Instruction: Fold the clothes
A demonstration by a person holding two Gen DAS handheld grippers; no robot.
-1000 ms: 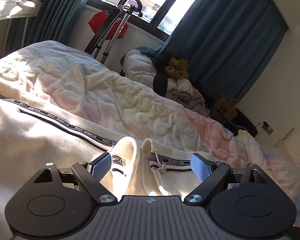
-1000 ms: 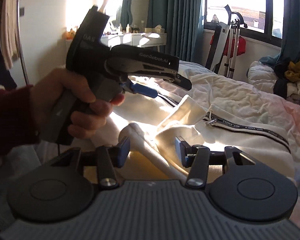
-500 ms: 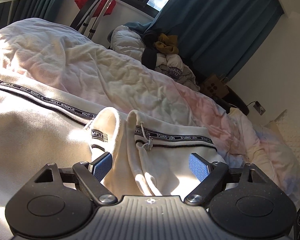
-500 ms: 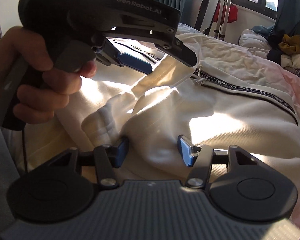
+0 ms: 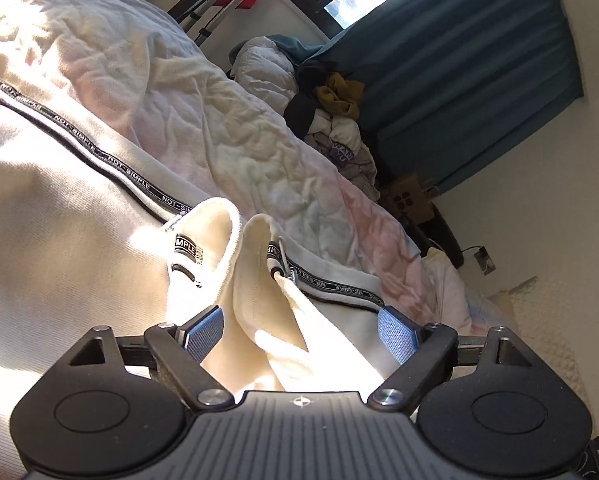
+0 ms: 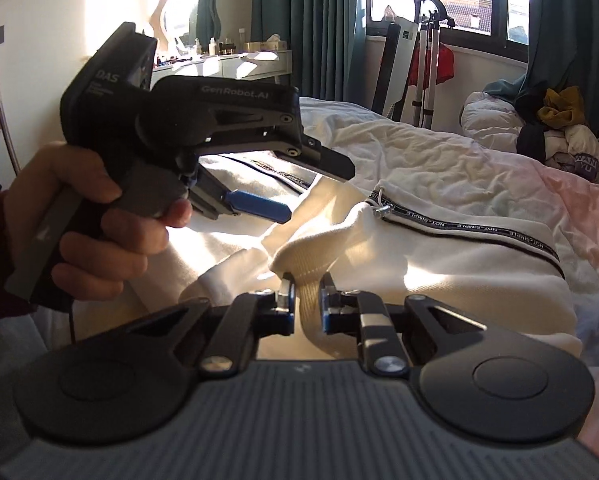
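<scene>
A cream zip jacket [image 5: 59, 240] with black "NOT-SIMPLE" tape lies spread on the bed. Its collar folds [image 5: 227, 248] stand up between the blue pads of my left gripper [image 5: 299, 320]. Those jaws are wide and opening, and the pads do not press the cloth. In the right wrist view a hand [image 6: 79, 216] holds the left gripper [image 6: 319, 194] just above the jacket [image 6: 459, 272]. My right gripper [image 6: 306, 296] is closing, and its pads pinch a ribbed ridge of the jacket's fabric near the zip pull [image 6: 381, 210].
A wrinkled white and pink quilt [image 5: 239, 120] covers the bed. A pile of clothes [image 6: 559, 132] sits at the far end by teal curtains. A folded metal stand [image 6: 423, 60] leans under the window, and a white desk [image 6: 239, 64] stands at the back left.
My right gripper's jaws have closed from half open onto a ridge of the jacket. The left gripper has rolled and sunk closer to the collar, still wide.
</scene>
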